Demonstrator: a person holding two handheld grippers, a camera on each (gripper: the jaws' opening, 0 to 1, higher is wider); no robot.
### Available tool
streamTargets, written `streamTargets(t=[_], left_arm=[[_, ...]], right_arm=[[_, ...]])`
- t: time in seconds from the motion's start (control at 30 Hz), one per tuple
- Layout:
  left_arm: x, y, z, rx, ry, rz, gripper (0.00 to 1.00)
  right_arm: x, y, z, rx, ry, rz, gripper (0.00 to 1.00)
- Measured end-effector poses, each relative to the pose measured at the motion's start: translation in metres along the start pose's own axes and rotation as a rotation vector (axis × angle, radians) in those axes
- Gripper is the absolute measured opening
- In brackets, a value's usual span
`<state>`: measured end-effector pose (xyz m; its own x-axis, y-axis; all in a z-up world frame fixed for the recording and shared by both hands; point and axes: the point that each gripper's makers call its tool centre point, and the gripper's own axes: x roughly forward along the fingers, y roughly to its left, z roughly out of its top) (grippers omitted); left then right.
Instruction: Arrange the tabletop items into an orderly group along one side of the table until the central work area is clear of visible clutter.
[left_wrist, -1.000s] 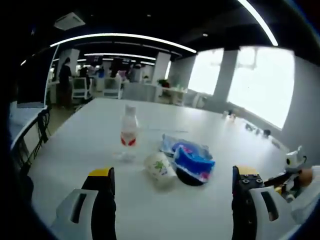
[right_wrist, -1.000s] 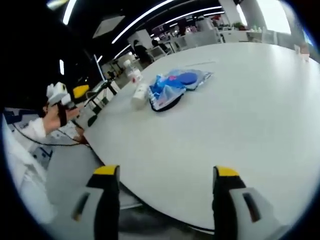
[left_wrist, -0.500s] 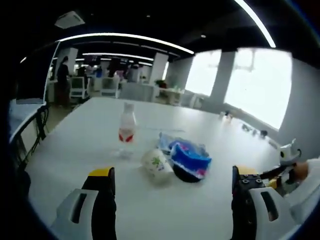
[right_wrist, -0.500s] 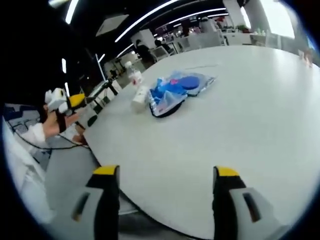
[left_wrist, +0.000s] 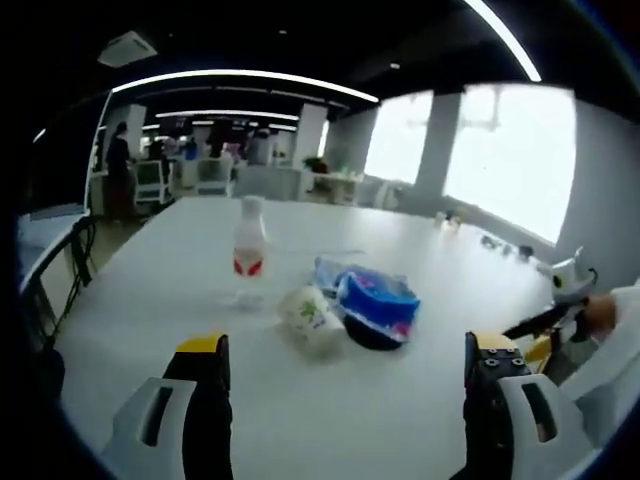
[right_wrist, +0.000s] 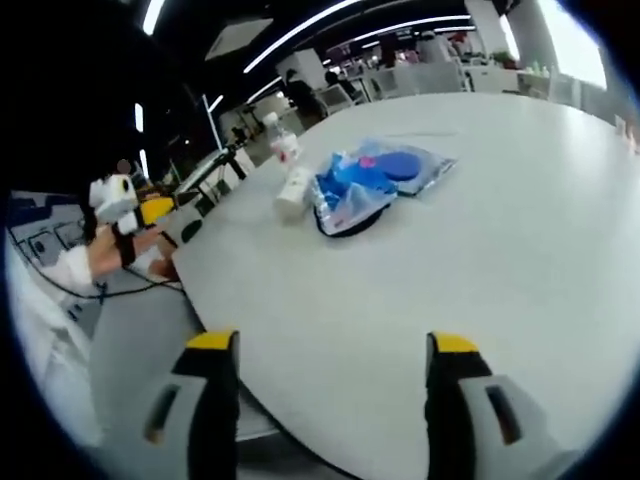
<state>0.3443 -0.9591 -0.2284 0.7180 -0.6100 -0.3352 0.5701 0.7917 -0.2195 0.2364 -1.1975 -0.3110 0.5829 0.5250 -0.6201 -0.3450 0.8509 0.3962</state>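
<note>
Out in the open middle of the white table (left_wrist: 150, 300) sits the clutter: a clear plastic bottle (left_wrist: 248, 248) with a red label standing upright, a white paper cup (left_wrist: 309, 318) printed with green lying on its side just in front of it, and right beside the cup a crumpled blue plastic packet (left_wrist: 372, 303), glossy and wrinkled, resting partly on something dark and round underneath; a thinner clear-and-blue wrapper (right_wrist: 412, 163) spreads out flat behind it in the right gripper view; the three main pieces are bunched close, cup and packet touching or nearly so, bottle a little apart; by the look of it nothing has been lined up along an edge yet, so the whole job is ahead: every piece needs carrying to one side; the cup looks light and likely to roll, the packet soft and slippery, the bottle slim and easy to tip; the left gripper (left_wrist: 340, 375) has its yellow-tipped black jaws spread wide with nothing between them, pointed at the pile from the table's near edge; the right gripper (right_wrist: 330, 375) is likewise wide apart and empty, hanging over bare tabletop near the rim, the pile well ahead of it; the tabletop is smooth, matte and rounded at its edge.
</note>
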Motion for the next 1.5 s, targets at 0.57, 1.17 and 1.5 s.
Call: streamTargets(t=[0.57, 1.17, 1.5], left_arm=[[-0.013, 0.008, -0.009, -0.04, -0.031, 0.03, 0.95], [-0.012, 0.007, -0.03, -0.06, -0.039, 0.036, 0.94], [-0.009, 0.01, -0.037, -0.04, -0.033, 0.055, 0.91]], right_arm=[[0.032, 0.021, 0.034, -0.139, 0.056, 0.072, 0.75], [0.074, 0.027, 0.079, -0.235, 0.065, 0.114, 0.74], [0.101, 0.041, 0.104, -0.27, 0.067, 0.16, 0.73]])
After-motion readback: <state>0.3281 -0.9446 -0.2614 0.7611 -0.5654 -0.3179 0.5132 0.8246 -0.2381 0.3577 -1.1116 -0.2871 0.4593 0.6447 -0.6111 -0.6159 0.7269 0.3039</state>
